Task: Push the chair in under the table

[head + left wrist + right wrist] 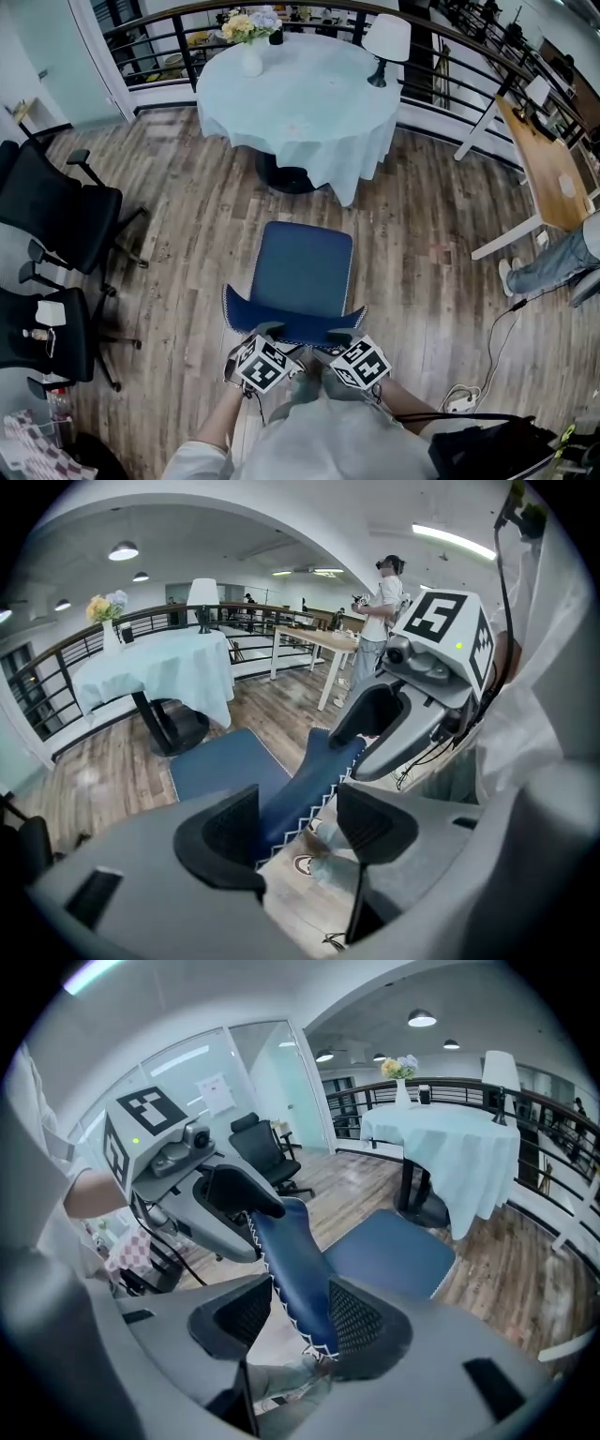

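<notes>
Mid-frame in head view: chair point(305, 267) stands short of table point(300, 94) at top centre, well apart | left gripper point(269, 329) and right gripper point(339, 335) straddle backrest point(298, 324) top edge, jaws apart, unclamped | judged light, stiff, padded; take hold along that edge, push evenly.

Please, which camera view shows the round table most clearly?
The head view: it shows the round table whole from above, with its pale cloth, flower vase and lamp. The left gripper view shows it small, from the side, at the left. The right gripper view shows it side-on at upper right, with its pedestal.
</notes>
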`<state>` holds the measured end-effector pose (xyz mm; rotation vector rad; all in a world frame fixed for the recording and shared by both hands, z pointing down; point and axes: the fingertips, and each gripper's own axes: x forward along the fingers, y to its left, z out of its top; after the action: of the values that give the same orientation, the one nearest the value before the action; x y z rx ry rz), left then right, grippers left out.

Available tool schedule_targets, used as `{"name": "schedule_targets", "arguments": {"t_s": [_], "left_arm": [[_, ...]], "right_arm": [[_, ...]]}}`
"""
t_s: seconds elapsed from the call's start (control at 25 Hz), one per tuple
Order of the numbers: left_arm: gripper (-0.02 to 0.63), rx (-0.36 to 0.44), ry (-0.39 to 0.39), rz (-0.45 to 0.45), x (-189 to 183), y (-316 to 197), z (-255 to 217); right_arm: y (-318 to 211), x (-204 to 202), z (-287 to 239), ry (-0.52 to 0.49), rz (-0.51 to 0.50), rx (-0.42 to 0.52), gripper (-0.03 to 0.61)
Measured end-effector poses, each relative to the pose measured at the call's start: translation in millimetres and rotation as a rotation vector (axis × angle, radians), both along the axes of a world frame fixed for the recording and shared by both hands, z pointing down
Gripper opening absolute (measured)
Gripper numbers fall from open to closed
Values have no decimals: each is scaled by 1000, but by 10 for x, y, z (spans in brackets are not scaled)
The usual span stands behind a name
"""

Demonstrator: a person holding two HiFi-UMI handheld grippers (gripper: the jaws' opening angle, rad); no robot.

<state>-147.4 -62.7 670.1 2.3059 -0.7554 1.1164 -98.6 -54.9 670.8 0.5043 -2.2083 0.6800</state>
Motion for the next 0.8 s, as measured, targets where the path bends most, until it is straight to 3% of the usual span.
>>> {"name": "schedule_targets", "arguments": {"t_s": [0.8], "left_arm": [[279,-27,-11,-73,105,-415,25]], "right_arm": [[-423,77,54,-9,-41,24,196]]}}
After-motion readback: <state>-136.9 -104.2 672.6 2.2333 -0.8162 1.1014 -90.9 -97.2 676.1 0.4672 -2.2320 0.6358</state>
